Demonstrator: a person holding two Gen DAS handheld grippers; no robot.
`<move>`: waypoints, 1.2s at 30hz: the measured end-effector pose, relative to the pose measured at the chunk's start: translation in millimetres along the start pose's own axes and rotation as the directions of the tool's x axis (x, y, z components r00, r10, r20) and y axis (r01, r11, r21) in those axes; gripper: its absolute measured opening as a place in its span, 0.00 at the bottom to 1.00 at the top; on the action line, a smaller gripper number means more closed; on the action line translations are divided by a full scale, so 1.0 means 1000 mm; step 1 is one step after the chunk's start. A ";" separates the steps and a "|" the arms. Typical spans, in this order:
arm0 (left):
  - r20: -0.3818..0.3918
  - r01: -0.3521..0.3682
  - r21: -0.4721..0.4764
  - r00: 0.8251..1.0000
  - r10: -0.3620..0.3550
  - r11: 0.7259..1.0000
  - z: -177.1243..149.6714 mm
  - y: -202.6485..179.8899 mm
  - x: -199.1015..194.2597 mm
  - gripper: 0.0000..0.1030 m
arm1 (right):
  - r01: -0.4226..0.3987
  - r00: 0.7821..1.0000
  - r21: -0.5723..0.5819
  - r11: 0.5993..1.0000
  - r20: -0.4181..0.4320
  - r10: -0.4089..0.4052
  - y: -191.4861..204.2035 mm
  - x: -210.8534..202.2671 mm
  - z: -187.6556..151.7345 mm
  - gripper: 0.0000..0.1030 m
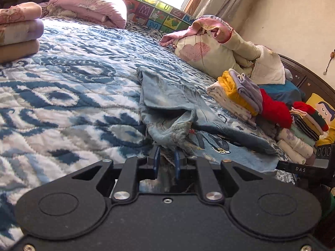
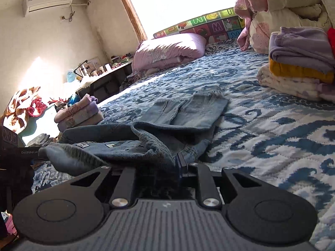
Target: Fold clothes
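Note:
Light blue denim jeans [image 1: 167, 102] with cartoon patches and a ribbed waistband lie crumpled on the blue and white quilted bedspread [image 1: 73, 87]. My left gripper [image 1: 166, 161] has its blue pads closed on a bunched edge of the jeans near the waistband. In the right wrist view the jeans [image 2: 188, 110] stretch away with the frayed leg ends far out. My right gripper [image 2: 178, 163] is shut on a dark fold of the denim, and fabric hides its left finger. Each gripper shows in the other's view: the right gripper [image 1: 309, 167] and the left gripper [image 2: 12, 150].
Folded clothes stacks [image 1: 236, 96] [image 2: 299, 62] sit to the right of the jeans, with more rolled garments [image 1: 303, 123] beside them. Another folded pile [image 1: 18, 31] [image 2: 77, 113] lies at the bed's left edge. A pink duvet [image 2: 167, 50] and cream bedding [image 1: 209, 50] lie farther back.

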State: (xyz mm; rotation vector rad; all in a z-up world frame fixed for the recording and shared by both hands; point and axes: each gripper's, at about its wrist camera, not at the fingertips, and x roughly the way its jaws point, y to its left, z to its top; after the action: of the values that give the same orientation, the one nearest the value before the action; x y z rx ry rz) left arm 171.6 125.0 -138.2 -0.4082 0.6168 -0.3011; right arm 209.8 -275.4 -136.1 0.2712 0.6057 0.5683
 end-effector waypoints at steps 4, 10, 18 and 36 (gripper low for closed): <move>-0.008 -0.022 -0.124 1.000 0.021 0.992 -0.024 0.021 -0.027 0.38 | 0.054 0.992 0.123 0.991 -0.117 -0.040 -0.008 -0.028 -0.036 0.26; 0.018 0.044 -0.285 0.999 -0.041 0.958 -0.031 0.022 -0.038 0.54 | -0.020 0.999 0.416 0.909 -0.019 0.030 -0.032 -0.049 -0.056 0.48; -0.084 -0.015 -0.274 0.996 -0.009 0.962 -0.039 -0.002 0.014 0.57 | 0.030 0.999 0.410 0.912 -0.041 -0.014 -0.007 -0.003 -0.057 0.61; -0.235 -0.150 -0.151 0.966 0.111 0.977 -0.051 -0.012 -0.008 0.20 | 0.207 0.975 0.197 0.958 -0.126 -0.185 0.043 -0.007 -0.070 0.17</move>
State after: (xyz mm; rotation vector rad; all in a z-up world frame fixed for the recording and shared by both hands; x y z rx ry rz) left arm 132.6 103.4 -166.7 -0.4968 0.8925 -0.1697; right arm 145.0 -239.2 -171.8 0.3761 0.7877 0.3284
